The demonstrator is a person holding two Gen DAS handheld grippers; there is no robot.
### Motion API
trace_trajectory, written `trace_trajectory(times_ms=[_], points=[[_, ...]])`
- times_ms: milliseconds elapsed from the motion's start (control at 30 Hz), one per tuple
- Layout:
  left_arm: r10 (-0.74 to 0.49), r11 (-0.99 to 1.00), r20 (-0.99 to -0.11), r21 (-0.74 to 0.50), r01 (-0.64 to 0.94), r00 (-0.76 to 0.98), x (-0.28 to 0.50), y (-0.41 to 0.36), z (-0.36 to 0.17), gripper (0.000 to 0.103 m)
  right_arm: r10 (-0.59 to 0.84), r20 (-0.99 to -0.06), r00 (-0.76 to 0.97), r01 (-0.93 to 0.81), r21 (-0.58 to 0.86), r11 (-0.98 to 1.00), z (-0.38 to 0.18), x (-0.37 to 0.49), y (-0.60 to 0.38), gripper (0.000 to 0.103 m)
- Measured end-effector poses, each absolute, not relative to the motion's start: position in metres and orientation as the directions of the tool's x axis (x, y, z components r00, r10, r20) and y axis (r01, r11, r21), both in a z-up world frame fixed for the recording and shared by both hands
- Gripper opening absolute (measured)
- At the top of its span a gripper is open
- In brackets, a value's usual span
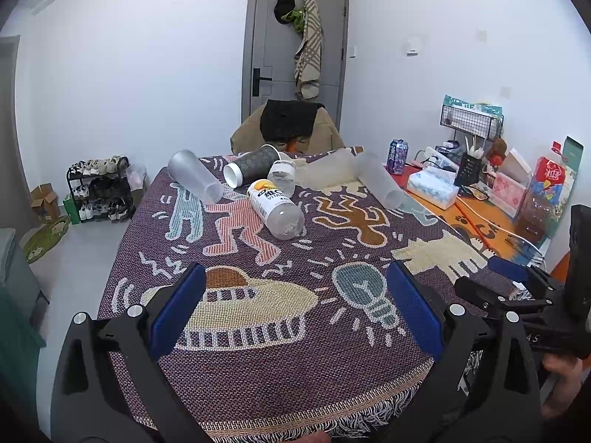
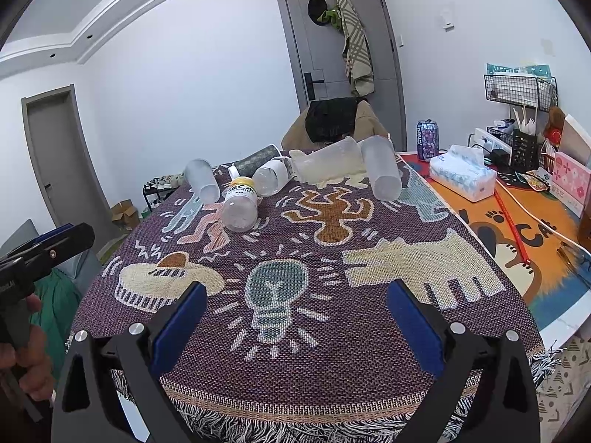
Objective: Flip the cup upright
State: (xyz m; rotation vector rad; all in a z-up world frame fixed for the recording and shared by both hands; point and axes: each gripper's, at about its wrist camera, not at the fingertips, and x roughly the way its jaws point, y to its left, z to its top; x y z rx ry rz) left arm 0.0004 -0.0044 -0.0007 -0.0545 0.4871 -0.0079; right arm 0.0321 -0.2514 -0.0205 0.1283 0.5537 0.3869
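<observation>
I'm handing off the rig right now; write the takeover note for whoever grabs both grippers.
Left gripper: open, empty, above the blanket's near edge.
Right gripper: open, empty, alongside it.
All containers lie on their sides at the far end of the blanket: frosted cup far left, patterned cup, vitamin bottle, small clear jar, frosted cup right, wide frosted cup.
Done: nothing upright yet.
Left: reach, grasp a cup, stand it up.

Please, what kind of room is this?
Probably a room in a home, near the entrance: a shoe rack by the wall, clothes hanging on the door, and a blanket-covered table with cups.
</observation>
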Motion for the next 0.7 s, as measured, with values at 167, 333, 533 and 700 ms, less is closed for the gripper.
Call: trace_trajectory(times_ms=[167, 333, 533, 700], points=[[-0.020, 0.998, -0.469, -0.055, -0.007, 0.883, 0.0006, -0.0045, -0.0007, 0.097, 0.391, -0.487, 0.781, -0.323, 0.220, 0.920, -0.0208, 0.0317, -0.2499, 0.096], [-0.022, 0.999, -0.470, -0.055, -0.004, 0.882, -0.0004, -0.0060, -0.0007, 0.097, 0.391, -0.486, 0.781, -0.322, 0.222, 0.920, -0.0204, 0.0319, -0.2509, 0.096], [-0.027, 0.999, -0.471, -0.054, 0.001, 0.882, -0.0005, -0.0062, -0.0015, 0.097, 0.389, -0.485, 0.783, -0.319, 0.223, 0.921, -0.0207, 0.0329, -0.2513, 0.096], [-0.028, 0.998, -0.471, -0.057, 0.001, 0.882, 0.0000, -0.0070, -0.0017, 0.097, 0.386, -0.482, 0.786, -0.317, 0.222, 0.922, -0.0205, 0.0327, -0.2524, 0.096]])
